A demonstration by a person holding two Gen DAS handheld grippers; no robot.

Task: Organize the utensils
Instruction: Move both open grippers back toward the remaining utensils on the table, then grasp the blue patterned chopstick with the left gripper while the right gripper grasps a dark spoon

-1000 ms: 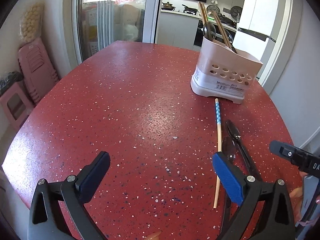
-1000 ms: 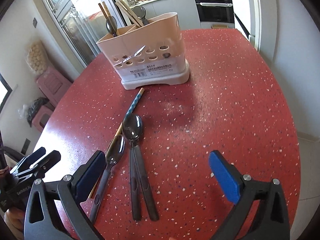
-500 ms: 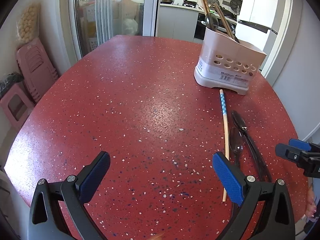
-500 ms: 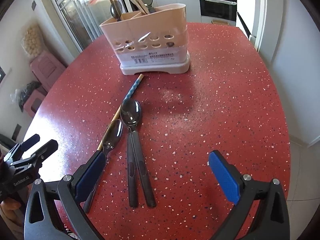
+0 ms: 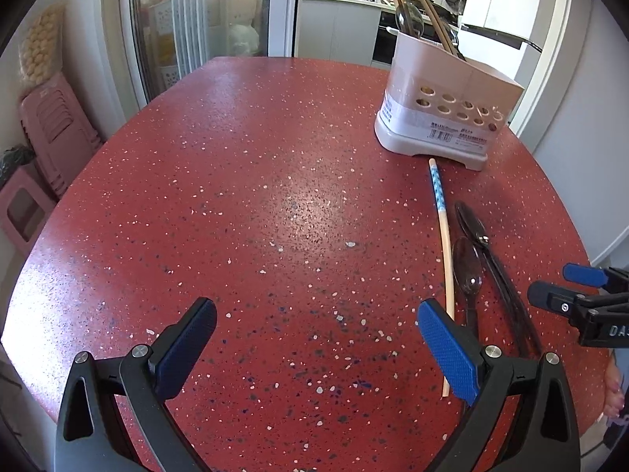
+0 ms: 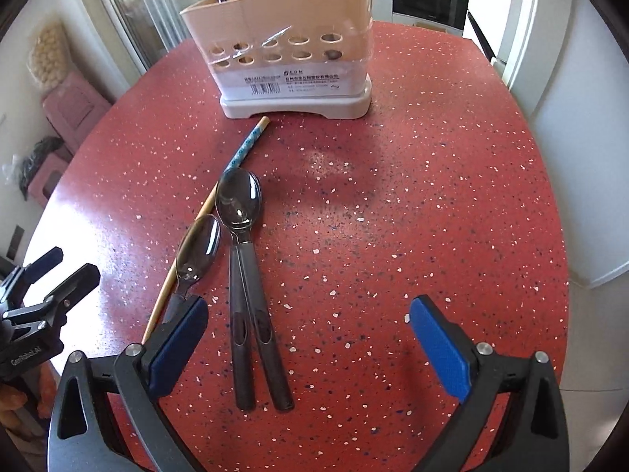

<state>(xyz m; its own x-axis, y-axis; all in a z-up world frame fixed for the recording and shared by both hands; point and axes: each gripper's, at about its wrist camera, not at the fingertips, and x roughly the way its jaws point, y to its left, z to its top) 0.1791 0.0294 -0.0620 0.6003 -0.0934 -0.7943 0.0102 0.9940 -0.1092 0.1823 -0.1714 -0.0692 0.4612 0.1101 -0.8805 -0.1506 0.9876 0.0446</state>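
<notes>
A beige utensil holder [image 6: 295,51] with spoons and chopsticks standing in it sits at the far side of the red speckled table [image 6: 432,196]. In front of it lie one chopstick [image 6: 243,149] with a blue patterned end, a pair of dark spoons [image 6: 240,200] stacked together, and a smaller spoon [image 6: 198,244]. My right gripper [image 6: 310,322] is open just above the table, its left finger over the small spoon's handle. My left gripper [image 5: 314,326] hangs open over bare table, left of the chopstick [image 5: 442,228] and spoons [image 5: 468,267]. The holder [image 5: 448,114] stands far right.
Pink plastic stools [image 5: 51,126] stand by the wall left of the table. Glass doors and a kitchen counter lie beyond the far edge. The right gripper [image 5: 566,287] shows at the right edge of the left wrist view, and the left gripper [image 6: 65,267] at the left edge of the right wrist view.
Both grippers have moved forward over the table. The right one has come closer to the spoons, its left finger now over the small spoon's handle. Both stay open.
</notes>
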